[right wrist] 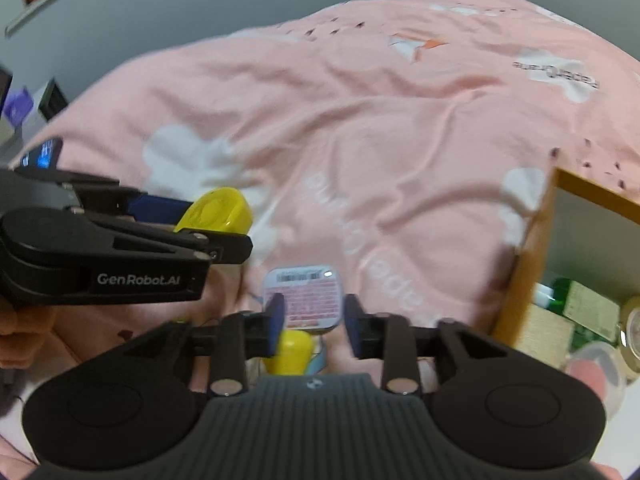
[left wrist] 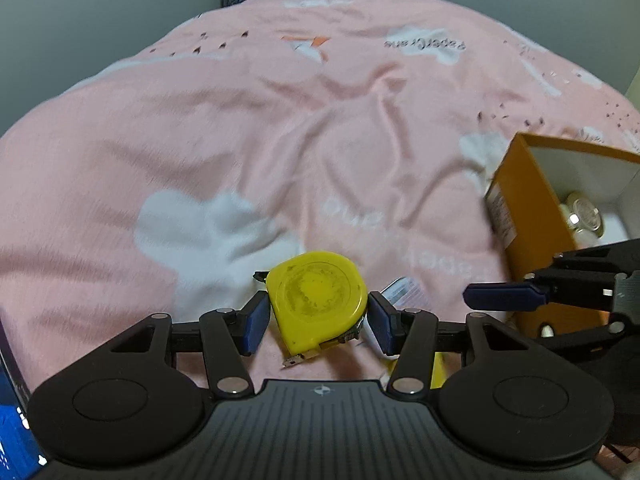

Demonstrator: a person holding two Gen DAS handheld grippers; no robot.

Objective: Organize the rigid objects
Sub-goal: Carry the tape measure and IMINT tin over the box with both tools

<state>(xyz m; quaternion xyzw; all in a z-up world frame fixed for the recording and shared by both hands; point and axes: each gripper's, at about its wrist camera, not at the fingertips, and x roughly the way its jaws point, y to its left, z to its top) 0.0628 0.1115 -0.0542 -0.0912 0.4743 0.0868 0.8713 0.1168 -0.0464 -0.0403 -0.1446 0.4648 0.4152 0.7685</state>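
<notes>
A yellow tape measure (left wrist: 316,300) sits between the blue pads of my left gripper (left wrist: 318,310), which is shut on its two sides just above the pink bedspread (left wrist: 280,140). From the right wrist view, the same gripper (right wrist: 216,220) comes in from the left with the tape measure (right wrist: 216,208). A small tin with a pink label and barcode (right wrist: 308,300) lies between and beyond the fingertips of my right gripper (right wrist: 314,308). It looks wider than the gap, and the left pad overlaps its edge. In the left wrist view the tin (left wrist: 404,292) rests on the bedding, apart from the right gripper's blue finger (left wrist: 500,296).
An open orange box (left wrist: 516,208) with white walls stands at the right, its near corner (right wrist: 524,264) close to my right gripper; a jar, a green bottle and other items lie inside. A yellow object (right wrist: 292,352) lies under the right gripper. A lit screen (right wrist: 40,156) is at the left.
</notes>
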